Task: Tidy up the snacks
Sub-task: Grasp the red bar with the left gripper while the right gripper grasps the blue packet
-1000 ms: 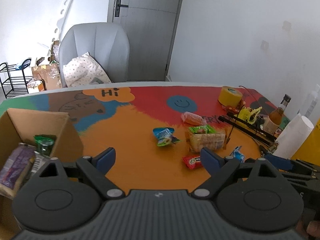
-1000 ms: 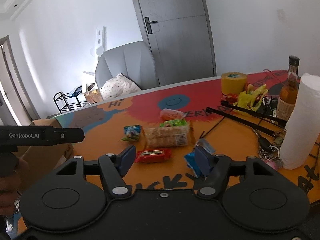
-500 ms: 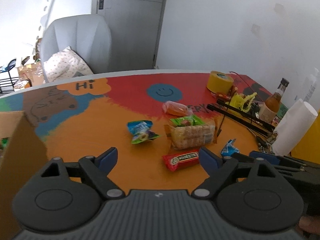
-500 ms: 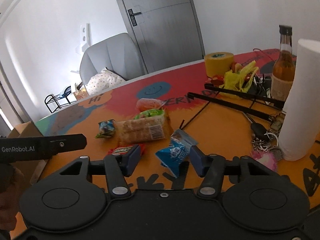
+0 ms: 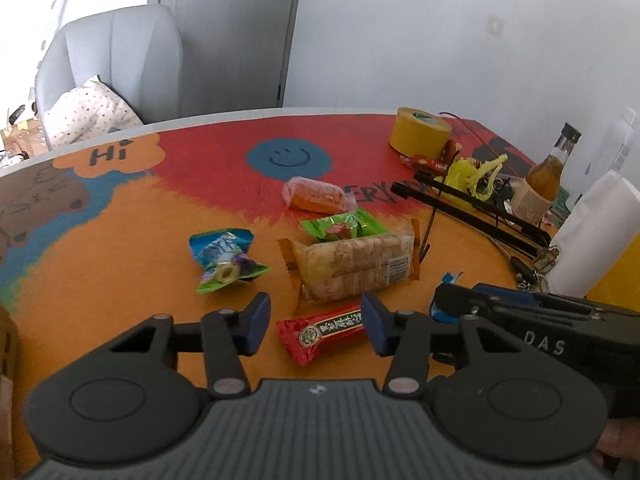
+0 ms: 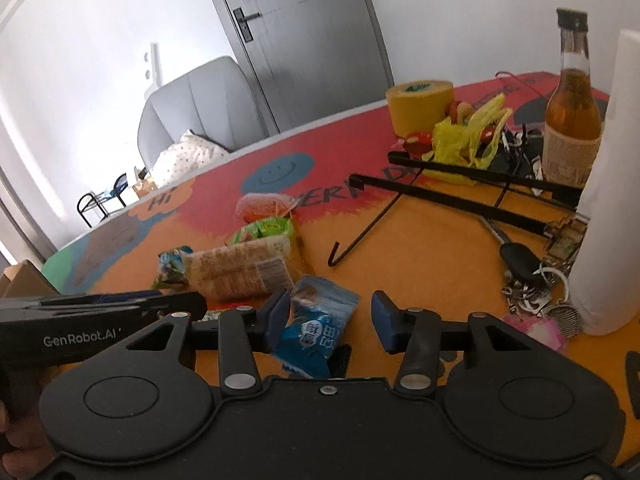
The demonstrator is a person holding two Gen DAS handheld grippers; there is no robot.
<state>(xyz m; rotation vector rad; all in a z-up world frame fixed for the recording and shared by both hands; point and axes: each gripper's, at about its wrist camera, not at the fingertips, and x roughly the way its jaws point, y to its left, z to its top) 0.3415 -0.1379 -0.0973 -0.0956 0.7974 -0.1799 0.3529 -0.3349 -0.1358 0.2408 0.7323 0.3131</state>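
Several snacks lie on the colourful table (image 5: 120,264). My left gripper (image 5: 316,326) is open, its fingers on either side of a red snack bar (image 5: 322,334) lying on the table. My right gripper (image 6: 330,320) is open around a small blue packet (image 6: 318,326). Beyond lie a clear cracker pack (image 5: 352,266), a green packet (image 5: 344,226), an orange packet (image 5: 316,196) and a blue-green candy packet (image 5: 224,258). The cracker pack also shows in the right wrist view (image 6: 240,270).
A yellow tape roll (image 5: 420,134), a yellow plastic bag (image 6: 468,140), black rods (image 6: 460,200), a bottle (image 6: 572,116), a paper towel roll (image 6: 612,220) and keys (image 6: 536,280) crowd the right side. A cardboard box corner (image 6: 24,284) sits at left. A grey chair (image 5: 108,64) stands behind.
Both grippers moved forward and down toward the snacks. The left swung right, away from the box, and now straddles the red bar. The right now straddles the blue packet.
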